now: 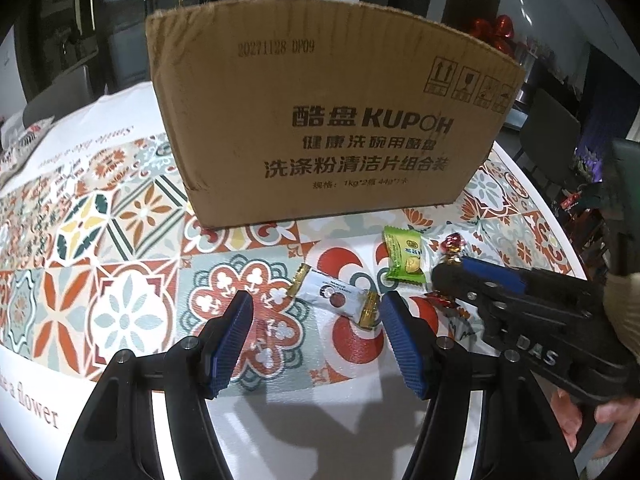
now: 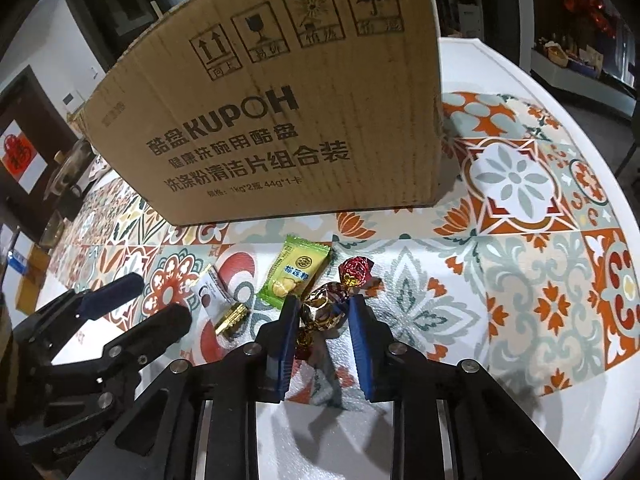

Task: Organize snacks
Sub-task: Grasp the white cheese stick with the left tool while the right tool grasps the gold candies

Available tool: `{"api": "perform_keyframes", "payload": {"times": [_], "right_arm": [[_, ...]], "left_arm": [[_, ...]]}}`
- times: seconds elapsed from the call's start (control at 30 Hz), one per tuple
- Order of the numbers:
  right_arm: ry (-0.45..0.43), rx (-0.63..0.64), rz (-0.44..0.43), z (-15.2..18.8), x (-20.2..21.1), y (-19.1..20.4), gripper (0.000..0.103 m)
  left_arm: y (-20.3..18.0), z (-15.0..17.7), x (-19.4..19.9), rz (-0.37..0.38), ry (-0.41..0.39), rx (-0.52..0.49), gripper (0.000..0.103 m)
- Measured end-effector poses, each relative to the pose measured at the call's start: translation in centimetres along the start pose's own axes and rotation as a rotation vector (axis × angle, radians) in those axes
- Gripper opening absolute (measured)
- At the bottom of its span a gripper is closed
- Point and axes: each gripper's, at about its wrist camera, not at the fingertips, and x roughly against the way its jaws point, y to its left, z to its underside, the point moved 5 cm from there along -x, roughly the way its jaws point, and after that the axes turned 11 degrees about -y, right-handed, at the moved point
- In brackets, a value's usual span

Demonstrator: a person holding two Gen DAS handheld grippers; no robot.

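A brown cardboard box (image 1: 320, 120) stands on the patterned tablecloth (image 1: 120, 260); it also shows in the right wrist view (image 2: 280, 120). In front of it lie a white-and-gold candy (image 1: 336, 298), a green candy packet (image 1: 404, 260) and a red foil candy (image 1: 452, 246). My left gripper (image 1: 316, 312) is open, low over the table, with the white candy between its fingertips. My right gripper (image 2: 324, 308) is closed around a brown-gold foil candy (image 2: 320, 306), touching it on both sides. The green packet (image 2: 292, 276), red foil candy (image 2: 356, 270) and white candy (image 2: 218, 296) lie just ahead.
The table's white rim (image 2: 600, 128) curves round at the right. The right gripper's body (image 1: 520, 312) sits close to the right of the left gripper. Chairs and dark furniture stand beyond the table (image 1: 552, 128).
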Motion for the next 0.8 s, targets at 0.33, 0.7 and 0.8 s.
{"api": "perform_keyframes", "payload": {"times": [0.33,0.7,0.8], "right_arm": [[-0.058,-0.003,0.012,-0.6,1.7,-0.9,0.027],[-0.047,-0.024,-0.016,-0.3,1.9,-1.2,0.027],[-0.047,-0.016,-0.024,-0.1,2.0,-0.9,0.027]], "left_arm": [[-1.6,-0.1,-2.8,-0.094,0.038,0.035,0.065],[-2.2,0.1,-4.3,-0.134,0.063,0.067,0.041],[-1.4,0.3,-4.0,-0.106,0.067,0.078,0.024]]}}
